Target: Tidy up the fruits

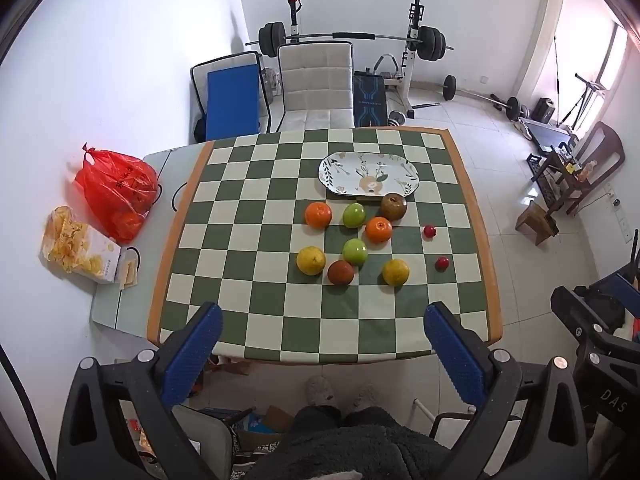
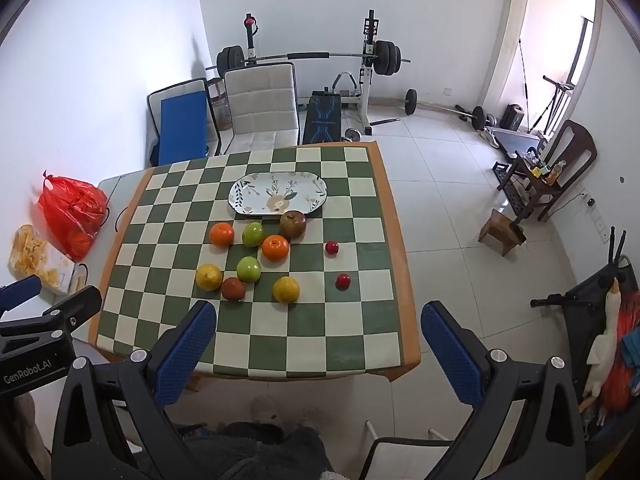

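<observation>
Several fruits lie loose on the checkered tablecloth [image 1: 264, 320]: two oranges [image 1: 319, 215] [image 1: 378, 229], two green apples [image 1: 354, 215] [image 1: 355, 251], two yellow citrus [image 1: 310, 260] [image 1: 395, 272], a brown pear [image 1: 393, 207], a dark red-brown fruit [image 1: 340, 272] and two small red fruits [image 1: 429, 231] [image 1: 441, 263]. An empty oval floral plate [image 1: 344, 172] sits just behind them. My left gripper [image 1: 323, 320] hangs open above the table's near edge, nothing between its fingers. My right gripper [image 2: 318, 318] is open too, near the front right corner, short of the yellow citrus [image 2: 286, 289] and the plate [image 2: 256, 196].
A red plastic bag [image 1: 116, 192] and a chip packet [image 1: 80, 250] rest on the grey table extension at the left. A padded chair [image 1: 316, 80] stands behind the table, with weight equipment [image 1: 348, 40] beyond. A person's knees and slippers [image 1: 320, 390] show below the near edge.
</observation>
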The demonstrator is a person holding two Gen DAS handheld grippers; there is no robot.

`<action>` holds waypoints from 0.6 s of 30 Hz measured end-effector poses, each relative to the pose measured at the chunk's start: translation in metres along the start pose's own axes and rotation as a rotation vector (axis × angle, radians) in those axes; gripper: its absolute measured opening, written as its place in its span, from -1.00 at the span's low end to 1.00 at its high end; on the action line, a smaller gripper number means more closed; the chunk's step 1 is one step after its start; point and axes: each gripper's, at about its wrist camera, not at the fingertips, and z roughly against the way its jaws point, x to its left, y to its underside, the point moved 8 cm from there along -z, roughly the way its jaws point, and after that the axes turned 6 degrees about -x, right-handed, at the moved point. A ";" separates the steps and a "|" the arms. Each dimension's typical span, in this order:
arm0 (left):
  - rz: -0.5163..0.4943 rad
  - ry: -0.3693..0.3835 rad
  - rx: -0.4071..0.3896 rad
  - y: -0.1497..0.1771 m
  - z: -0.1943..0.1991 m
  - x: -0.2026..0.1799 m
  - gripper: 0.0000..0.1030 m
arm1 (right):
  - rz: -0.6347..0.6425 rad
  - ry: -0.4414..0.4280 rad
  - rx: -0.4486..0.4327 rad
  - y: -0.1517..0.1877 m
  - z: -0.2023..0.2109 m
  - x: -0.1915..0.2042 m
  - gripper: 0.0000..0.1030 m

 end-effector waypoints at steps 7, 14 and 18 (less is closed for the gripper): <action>0.001 0.001 -0.005 0.000 0.000 0.000 1.00 | -0.001 -0.007 0.001 0.000 0.001 -0.001 1.00; 0.000 -0.001 -0.008 -0.001 0.000 0.000 1.00 | -0.004 -0.008 0.003 0.001 0.003 0.000 1.00; 0.000 -0.003 -0.010 -0.001 0.000 0.000 1.00 | -0.004 -0.007 0.002 0.001 0.004 0.000 1.00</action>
